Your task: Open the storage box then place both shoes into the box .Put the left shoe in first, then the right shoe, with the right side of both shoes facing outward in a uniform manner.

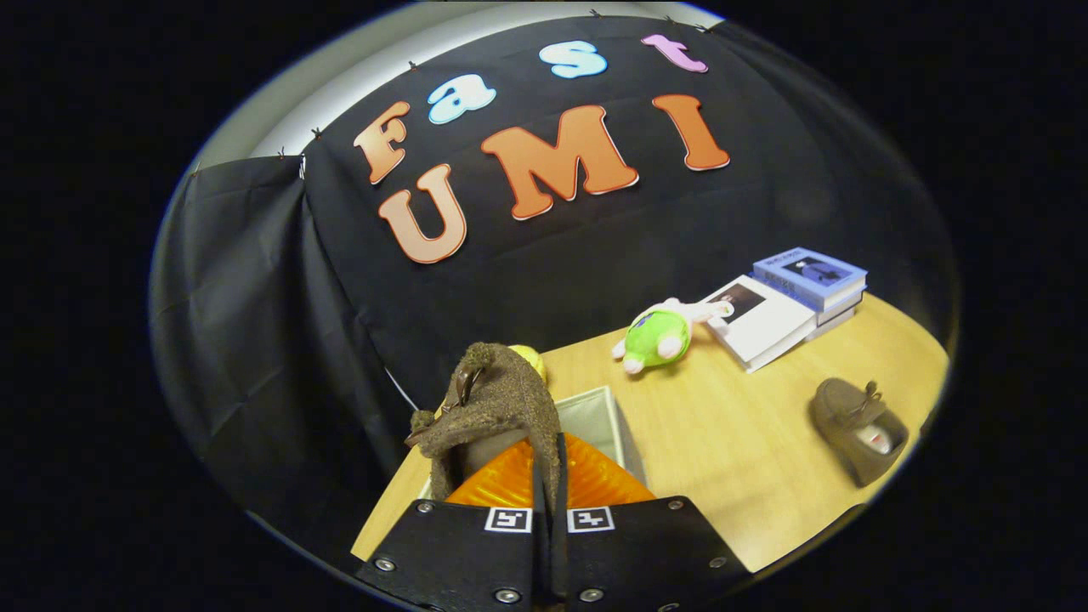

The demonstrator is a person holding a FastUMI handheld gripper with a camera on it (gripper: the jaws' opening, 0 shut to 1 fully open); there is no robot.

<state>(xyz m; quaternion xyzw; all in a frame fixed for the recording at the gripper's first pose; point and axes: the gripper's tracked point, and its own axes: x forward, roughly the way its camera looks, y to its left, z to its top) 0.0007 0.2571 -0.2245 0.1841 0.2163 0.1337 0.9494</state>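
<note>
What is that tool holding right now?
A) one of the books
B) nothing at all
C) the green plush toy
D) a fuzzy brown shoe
D: the tool is closed on the rim of a fuzzy brown shoe, held above the open white fabric box, while the green plush toy and the stacked books lie beyond on the wooden table.

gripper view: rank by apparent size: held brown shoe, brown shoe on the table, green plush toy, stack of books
1. Brown suede shoe pinched in the gripper, over the white storage box; nearness inflates it.
2. Stack of white and blue books.
3. Brown loafer lying on the wooden table.
4. Green plush toy.
Items 3 and 4 look close; unsure.
</note>
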